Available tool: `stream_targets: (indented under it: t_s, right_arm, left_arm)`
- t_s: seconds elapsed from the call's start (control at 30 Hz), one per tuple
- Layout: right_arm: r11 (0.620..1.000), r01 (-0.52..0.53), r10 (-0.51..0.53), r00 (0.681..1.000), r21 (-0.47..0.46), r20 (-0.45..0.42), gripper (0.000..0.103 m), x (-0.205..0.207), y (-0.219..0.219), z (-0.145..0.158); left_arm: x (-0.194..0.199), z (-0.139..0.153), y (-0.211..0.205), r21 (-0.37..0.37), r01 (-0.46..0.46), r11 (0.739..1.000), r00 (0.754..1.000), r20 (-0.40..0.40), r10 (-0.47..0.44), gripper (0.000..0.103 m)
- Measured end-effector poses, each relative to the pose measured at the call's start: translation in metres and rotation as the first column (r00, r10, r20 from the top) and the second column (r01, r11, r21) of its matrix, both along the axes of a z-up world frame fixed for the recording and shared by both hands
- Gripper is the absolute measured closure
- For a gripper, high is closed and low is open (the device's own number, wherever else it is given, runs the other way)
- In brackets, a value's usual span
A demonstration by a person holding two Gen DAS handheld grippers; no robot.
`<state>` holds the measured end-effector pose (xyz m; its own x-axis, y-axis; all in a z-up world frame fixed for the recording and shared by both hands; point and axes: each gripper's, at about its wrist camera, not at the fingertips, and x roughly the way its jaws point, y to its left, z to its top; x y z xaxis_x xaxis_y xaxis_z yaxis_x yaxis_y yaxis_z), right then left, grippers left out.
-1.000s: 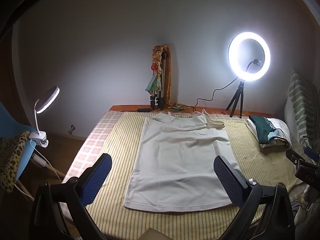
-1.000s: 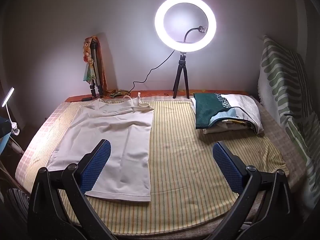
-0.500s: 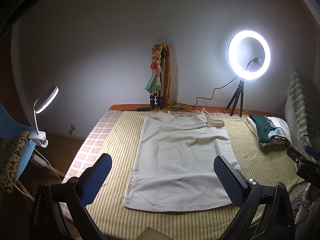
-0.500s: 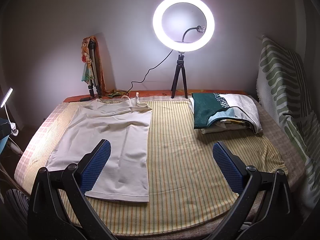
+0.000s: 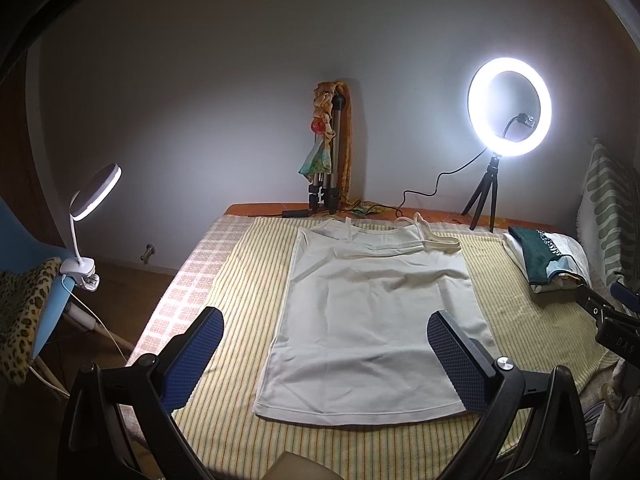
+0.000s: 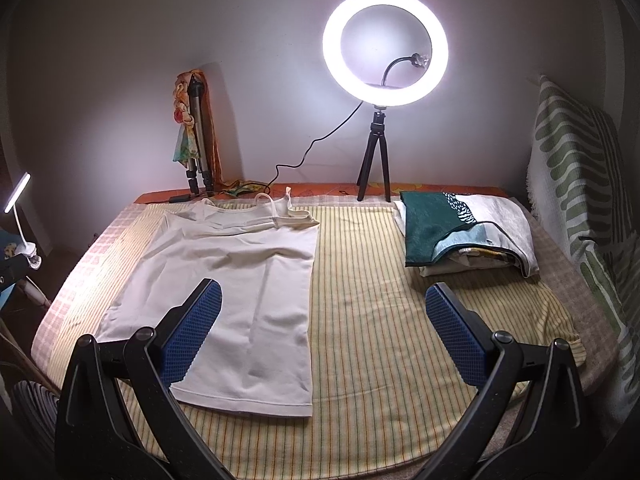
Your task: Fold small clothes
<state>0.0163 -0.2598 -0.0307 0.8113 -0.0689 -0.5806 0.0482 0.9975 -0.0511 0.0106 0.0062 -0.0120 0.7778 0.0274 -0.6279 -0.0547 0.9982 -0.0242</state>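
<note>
Left wrist view: the left tongs point(image 5: 324, 354) are hanging wide open above the near end of the bed point(image 5: 512, 304), holding nothing. The top point(image 5: 380, 320), a pale strappy garment, is lying flat and unfolded on the striped sheet, hem nearest the tongs, straps pointing toward the tripod point(image 5: 334, 160) at the far wall. The hem is sitting between the two blue pads without touching either. A folded pile point(image 5: 548, 256) is resting to the right of the top, well apart.

Right wrist view: the right tongs point(image 6: 320, 332) are likewise gaping fully and gripping nothing. They are hovering over bare sheet to the right of the top point(image 6: 240, 280); the left pad is overlapping the top's hem in the picture, though contact cannot be confirmed. The pile point(image 6: 464, 232) is lying beyond the right pad.

Judgement: folding is not yet begun; this is the approach. The next move is calling for both tongs to descend and pinch two corners of the top, likely along one edge, catching the cloth only, not the sheet.
</note>
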Motion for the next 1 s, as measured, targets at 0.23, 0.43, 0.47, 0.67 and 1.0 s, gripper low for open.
stream_targets:
  t_s: [0.23, 0.43, 0.47, 0.67, 1.0]
  right_arm:
    - [0.996, -0.082, 0.082, 0.997, 0.018, 0.014, 0.0, 0.026, 0.014, 0.003]
    - [0.978, -0.206, 0.206, 0.978, 0.04, -0.005, 0.013, 0.075, 0.034, 0.003]
    - [0.97, -0.236, 0.238, 0.971, 0.057, -0.024, 0.015, 0.085, 0.038, 0.0]
    - [0.928, -0.366, 0.371, 0.922, 0.062, -0.107, 0.028, 0.138, 0.078, -0.018]
    - [0.862, -0.464, 0.504, 0.827, 0.202, -0.25, 0.055, 0.229, 0.147, -0.055]
  left_arm:
    - [0.011, -0.015, 0.016, -0.076, 0.012, 0.997, 0.998, -0.061, -0.017, 0.002]
    - [0.01, -0.036, 0.042, -0.226, 0.051, 0.973, 0.997, -0.044, -0.063, 0.014]
    - [0.01, -0.039, 0.044, -0.209, 0.044, 0.977, 0.997, -0.049, -0.056, 0.019]
    - [0.011, -0.067, 0.065, -0.196, 0.002, 0.981, 0.991, -0.133, -0.028, 0.038]
    - [0.017, -0.123, 0.094, -0.278, -0.059, 0.959, 0.964, -0.265, -0.017, 0.062]
